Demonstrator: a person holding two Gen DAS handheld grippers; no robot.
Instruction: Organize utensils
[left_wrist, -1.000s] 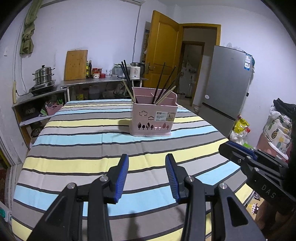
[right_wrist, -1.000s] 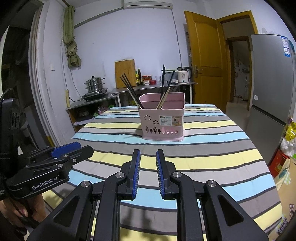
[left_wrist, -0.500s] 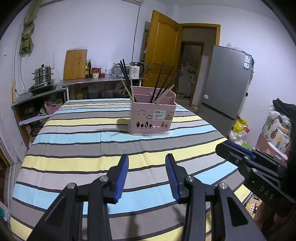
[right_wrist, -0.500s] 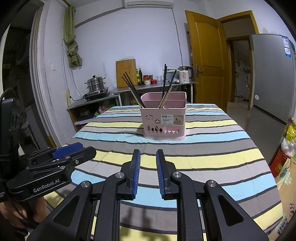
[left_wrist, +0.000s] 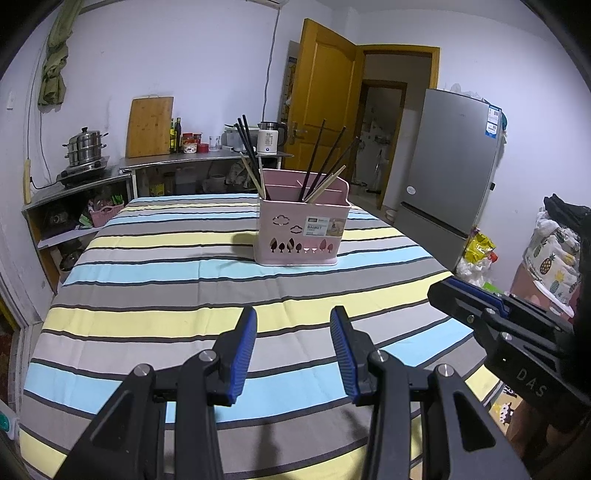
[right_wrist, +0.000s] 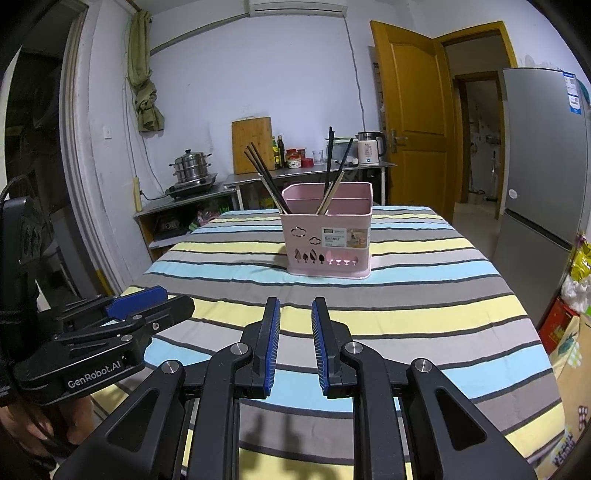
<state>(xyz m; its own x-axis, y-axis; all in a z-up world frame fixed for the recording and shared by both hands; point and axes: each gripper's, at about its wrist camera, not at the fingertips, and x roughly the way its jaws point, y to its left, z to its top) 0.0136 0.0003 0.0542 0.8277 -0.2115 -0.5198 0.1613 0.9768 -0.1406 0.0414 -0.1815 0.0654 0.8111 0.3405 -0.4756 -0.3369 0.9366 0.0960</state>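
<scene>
Both grippers are hovering empty well short of the pink basket (left_wrist: 302, 228) mid-table, left gripper (left_wrist: 293, 350) spread, right gripper (right_wrist: 294, 343) narrowly apart (chopsticks (right_wrist: 271, 184) already standing inside), so sorting looks finished or paused; next likely reaching basket.

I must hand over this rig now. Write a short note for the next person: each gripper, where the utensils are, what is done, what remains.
Left gripper: open, empty, above the near part of the striped tablecloth.
Right gripper: narrow gap, also empty, beside the left one.
Pink plastic utensil basket: upright mid-table, out of both grippers' touch.
Black and wooden chopsticks: all standing in the basket, one bunch at its left side, one nearer the middle.
Done: no loose utensils visible on the cloth.
Left: possibly sorting the mixed colours; compartments are hard to tell.
</scene>
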